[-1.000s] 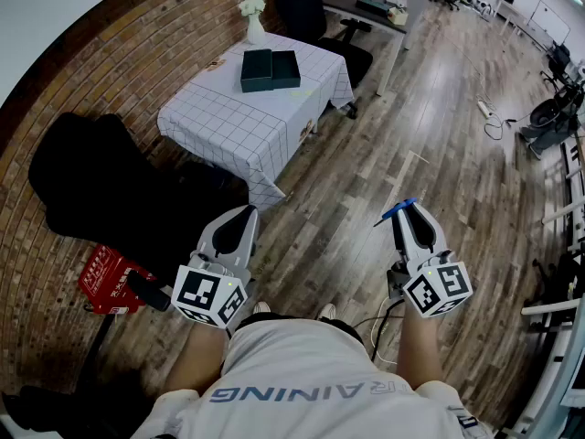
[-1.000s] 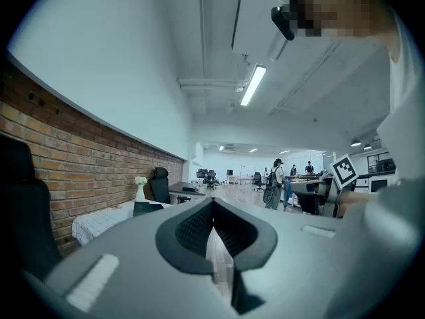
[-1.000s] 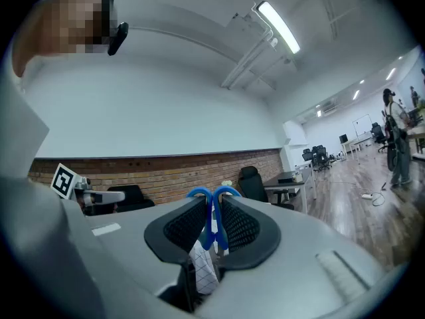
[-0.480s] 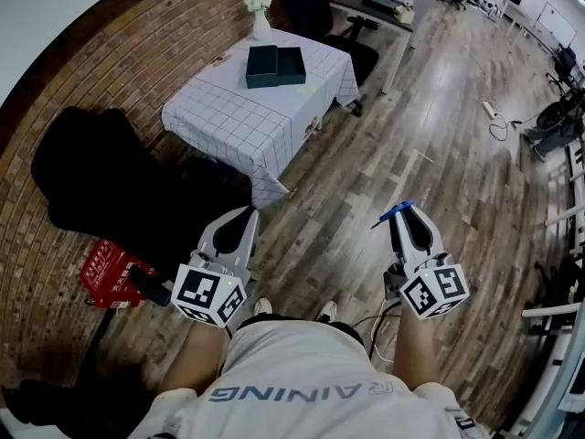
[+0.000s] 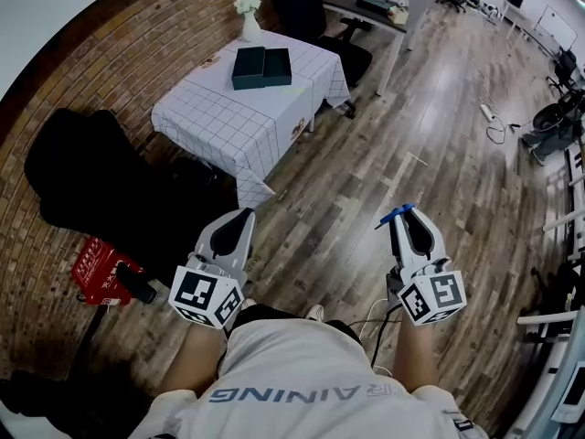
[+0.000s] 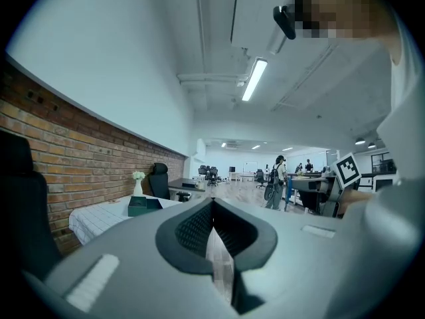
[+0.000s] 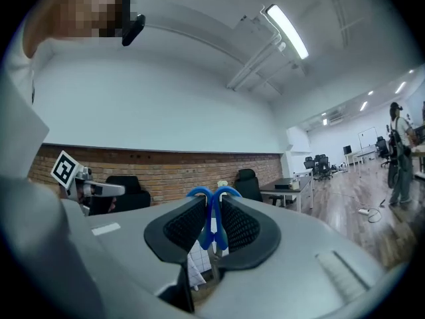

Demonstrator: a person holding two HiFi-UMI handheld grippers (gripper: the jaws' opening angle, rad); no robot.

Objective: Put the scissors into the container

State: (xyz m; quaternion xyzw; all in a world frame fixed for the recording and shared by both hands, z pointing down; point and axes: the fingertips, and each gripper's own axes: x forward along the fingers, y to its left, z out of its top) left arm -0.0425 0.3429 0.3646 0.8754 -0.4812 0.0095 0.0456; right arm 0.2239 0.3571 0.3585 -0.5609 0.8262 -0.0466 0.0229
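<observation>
Barely anything's changed, the person just shuffled a step. Right gripper [image 5: 409,218] still clamps the blue scissors [image 5: 397,213], left gripper [image 5: 240,219] is closed and empty. The container [image 5: 261,67] sits well ahead of both, so there's still carrying to do.

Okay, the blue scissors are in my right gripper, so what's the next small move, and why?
Probably a step forward toward the table with the white checked cloth, grip unchanged. The right gripper is clamped on the blue-handled scissors, but the open dark green box container sits on that table, seemingly well beyond reach from here.
</observation>
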